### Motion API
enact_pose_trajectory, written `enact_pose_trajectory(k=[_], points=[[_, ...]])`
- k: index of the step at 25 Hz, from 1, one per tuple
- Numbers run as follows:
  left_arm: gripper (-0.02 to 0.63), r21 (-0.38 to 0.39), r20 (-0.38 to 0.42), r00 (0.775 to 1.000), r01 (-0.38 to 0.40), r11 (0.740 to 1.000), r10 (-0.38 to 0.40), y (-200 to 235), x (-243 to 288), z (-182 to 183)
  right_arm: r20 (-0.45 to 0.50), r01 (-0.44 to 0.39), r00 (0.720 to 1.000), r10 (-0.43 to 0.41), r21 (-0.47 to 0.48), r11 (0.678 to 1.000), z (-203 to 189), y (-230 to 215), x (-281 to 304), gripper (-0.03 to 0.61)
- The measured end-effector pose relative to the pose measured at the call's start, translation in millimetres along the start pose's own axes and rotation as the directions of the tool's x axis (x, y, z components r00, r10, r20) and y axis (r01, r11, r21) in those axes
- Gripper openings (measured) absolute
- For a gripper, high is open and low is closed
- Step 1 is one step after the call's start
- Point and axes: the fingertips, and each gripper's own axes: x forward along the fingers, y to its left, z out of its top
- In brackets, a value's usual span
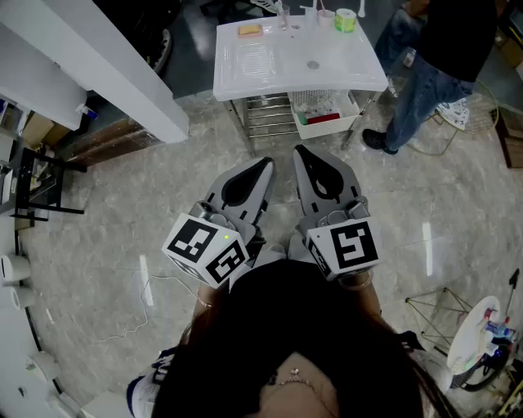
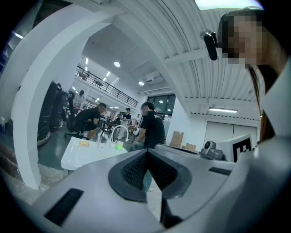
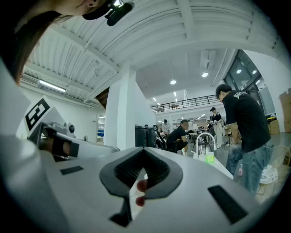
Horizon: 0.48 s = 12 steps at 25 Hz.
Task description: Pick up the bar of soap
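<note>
The bar of soap [image 1: 249, 30] is a small orange block at the far left corner of the white sink table [image 1: 278, 73]. In the left gripper view the soap [image 2: 83, 143] shows small on that table's top [image 2: 79, 157]. Both grippers are held side by side near my body, level and pointing at the table, well short of it. My left gripper [image 1: 265, 164] [image 2: 146, 152] has its jaws closed together with nothing between them. My right gripper [image 1: 301, 152] [image 3: 143, 150] is likewise shut and empty. The right gripper view does not show the soap.
A green cup [image 1: 346, 20] and a faucet [image 3: 204, 136] stand at the table's far edge. A basket [image 1: 325, 113] sits under the table. A person [image 1: 433, 65] stands at its right side. A white column [image 1: 98, 65] rises to the left, above marble floor.
</note>
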Motion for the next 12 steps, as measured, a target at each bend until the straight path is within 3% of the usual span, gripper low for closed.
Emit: enact_pose_trajectory(k=[12], points=[[0.000,0.004,-0.022,0.999,-0.042,0.999,0.042,-14,29,-11,0.003,-0.079,0.997,0.079,-0.005,0.997,-8,-28,-2,0.008]])
